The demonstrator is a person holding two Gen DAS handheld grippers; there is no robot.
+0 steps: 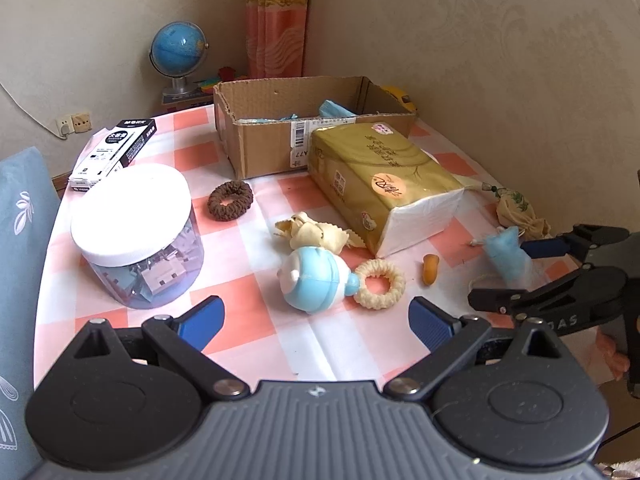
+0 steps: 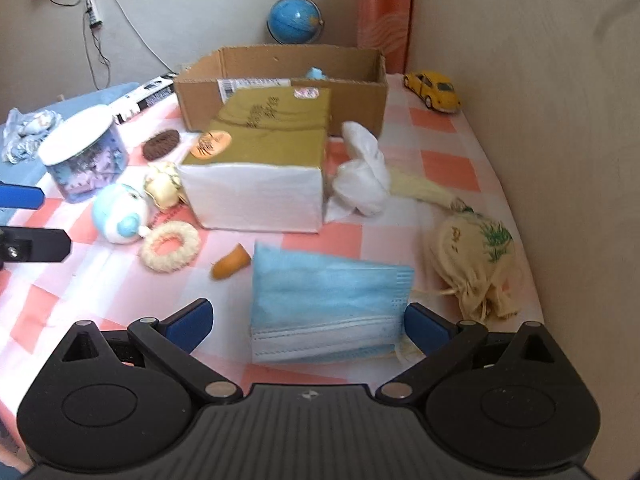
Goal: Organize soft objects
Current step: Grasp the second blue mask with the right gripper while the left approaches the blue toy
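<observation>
A blue face mask [image 2: 326, 300] lies folded on the checked tablecloth between the spread fingers of my right gripper [image 2: 308, 326], which is open around it. In the left wrist view the mask [image 1: 506, 250] sits by that gripper's fingertips. My left gripper [image 1: 316, 320] is open and empty, just short of a blue-and-white rattle toy [image 1: 314, 280] with a woven ring [image 1: 380, 283]. A cardboard box [image 1: 280, 140] at the back holds blue items. A gold tissue pack [image 1: 380, 180], brown scrunchie [image 1: 230, 200], cream bow [image 1: 316, 232], cloth pouch [image 2: 476, 260] and white cloth [image 2: 362, 176] lie around.
A clear jar with a white lid [image 1: 136, 236] stands at the left, a black-and-white box [image 1: 112, 152] behind it. An orange finger cot [image 2: 232, 266] lies mid-table. A yellow toy car [image 2: 434, 90] and a globe [image 2: 294, 20] sit at the back. A wall borders the right edge.
</observation>
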